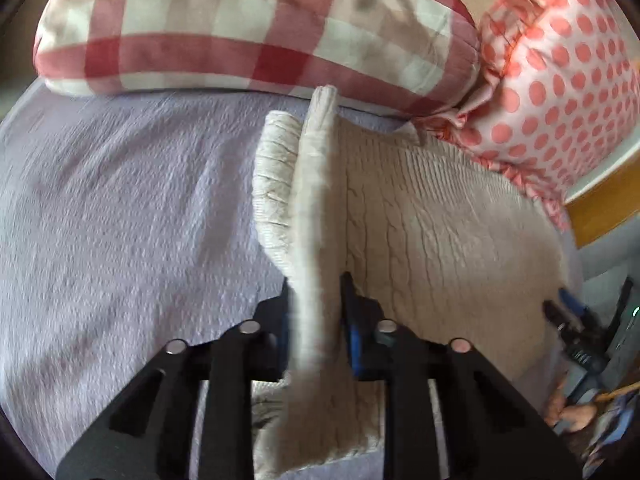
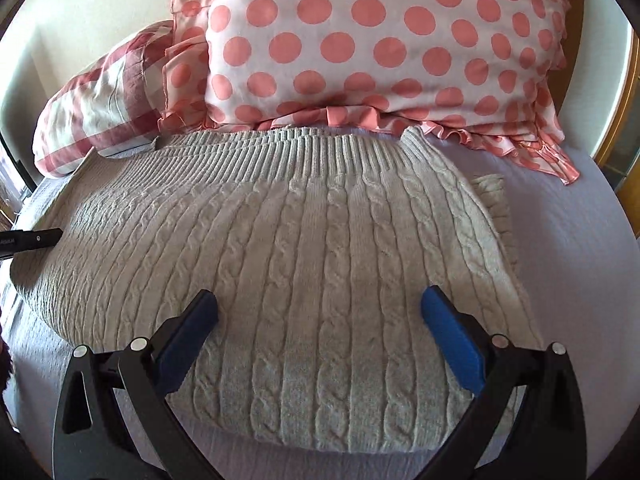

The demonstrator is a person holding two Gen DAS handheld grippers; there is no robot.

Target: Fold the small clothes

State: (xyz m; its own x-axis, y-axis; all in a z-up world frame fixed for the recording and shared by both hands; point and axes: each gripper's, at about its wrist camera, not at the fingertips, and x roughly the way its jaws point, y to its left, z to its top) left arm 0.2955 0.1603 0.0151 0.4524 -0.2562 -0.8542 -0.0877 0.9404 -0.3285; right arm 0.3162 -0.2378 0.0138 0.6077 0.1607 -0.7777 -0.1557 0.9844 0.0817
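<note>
Cream cable-knit sweater lies spread on the lavender textured bedspread, its ribbed hem band toward the pillows. One sweater sleeve stands lifted off the body, pinched in my left tongs, whose jaws are closed narrow on the knit. My right tongs sit over the near part of the sweater body, jaws spread wide, blue pads apart with nothing between them. Beyond the hem, a white pillow with coral polka dots and ruffle trim rests just beside a red-and-white checked pillow. Left-wrist view is slightly blurred.
</note>
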